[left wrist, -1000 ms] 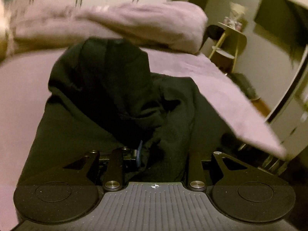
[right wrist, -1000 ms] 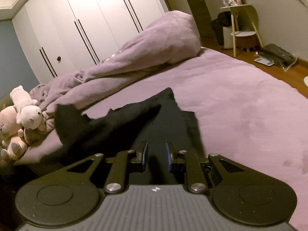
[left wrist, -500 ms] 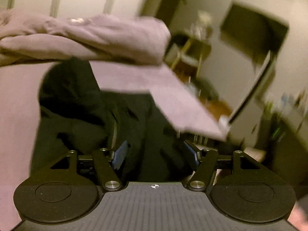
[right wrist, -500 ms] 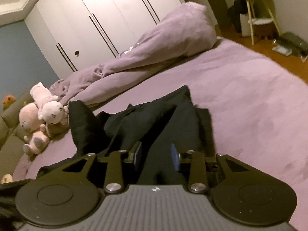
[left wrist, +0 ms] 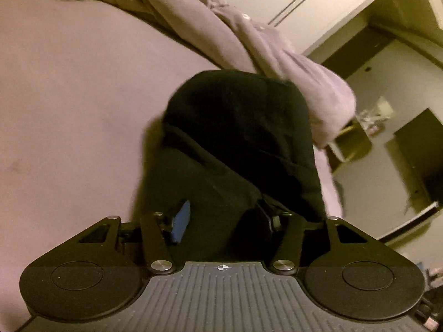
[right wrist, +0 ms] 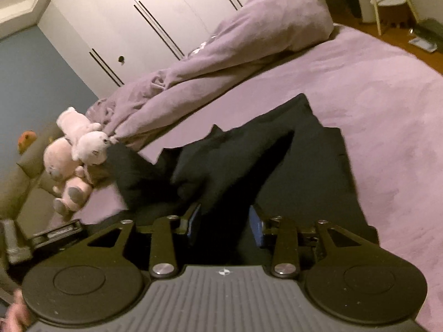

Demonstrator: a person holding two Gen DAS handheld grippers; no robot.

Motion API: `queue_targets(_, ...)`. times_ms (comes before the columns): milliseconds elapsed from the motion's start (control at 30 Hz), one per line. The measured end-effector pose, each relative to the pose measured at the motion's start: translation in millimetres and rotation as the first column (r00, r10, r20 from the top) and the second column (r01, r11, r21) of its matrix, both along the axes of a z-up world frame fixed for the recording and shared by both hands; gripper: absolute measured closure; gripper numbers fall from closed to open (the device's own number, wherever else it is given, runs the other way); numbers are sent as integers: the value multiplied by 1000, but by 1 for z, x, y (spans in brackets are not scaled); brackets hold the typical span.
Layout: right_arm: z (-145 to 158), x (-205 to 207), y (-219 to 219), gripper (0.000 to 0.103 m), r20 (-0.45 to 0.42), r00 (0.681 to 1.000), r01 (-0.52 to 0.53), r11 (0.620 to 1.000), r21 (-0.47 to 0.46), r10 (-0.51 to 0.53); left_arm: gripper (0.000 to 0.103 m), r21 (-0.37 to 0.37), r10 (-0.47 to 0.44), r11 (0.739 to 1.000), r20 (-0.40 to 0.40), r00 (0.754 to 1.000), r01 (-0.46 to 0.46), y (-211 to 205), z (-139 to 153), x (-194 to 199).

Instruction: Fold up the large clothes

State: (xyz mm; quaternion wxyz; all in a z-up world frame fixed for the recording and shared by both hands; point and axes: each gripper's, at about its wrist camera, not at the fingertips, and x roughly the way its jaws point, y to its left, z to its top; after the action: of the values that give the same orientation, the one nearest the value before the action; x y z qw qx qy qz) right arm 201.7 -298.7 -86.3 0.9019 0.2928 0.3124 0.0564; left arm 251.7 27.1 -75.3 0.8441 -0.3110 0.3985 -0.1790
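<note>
A large black garment (left wrist: 238,138) lies bunched on the purple bed (left wrist: 69,96). In the left wrist view my left gripper (left wrist: 224,215) is open, its blue-padded fingers (left wrist: 181,220) wide apart with black cloth lying between them. In the right wrist view the same garment (right wrist: 263,166) spreads across the bed (right wrist: 373,88), partly folded over itself. My right gripper (right wrist: 224,221) is open, fingers (right wrist: 256,227) apart over the cloth's near edge. Neither gripper clamps the cloth.
A rumpled purple duvet (right wrist: 235,44) lies along the far side of the bed. Pink plush toys (right wrist: 74,152) sit at the left by the garment. White wardrobes (right wrist: 155,13) stand behind. A small shelf stand (right wrist: 393,0) stands on the floor at right.
Both grippers have opened wider, the left having let go of the black cloth. The left wrist view has swung round and tilted. The right gripper has moved slightly forward over the garment.
</note>
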Motion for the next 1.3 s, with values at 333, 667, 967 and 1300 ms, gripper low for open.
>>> queue_targets(333,-23,48,5,21,-68,985,-137,957,257,159,44,98,-38,995,51,998,33,-30,-2,-8)
queue_targets(667,-22,97,76,54,-133,966,-230,973,-34,224,42,188,-29,982,62,998,17,-38,-3,-12)
queue_targets(967,13,71,78,81,-56,978,-207,937,-283,199,32,330,64,941,38,997,-73,-13,15,-23)
queue_targets(1300,45,44,27,82,-3,991,-129,919,-372,137,34,286,-123,951,13,992,115,-72,25,-19)
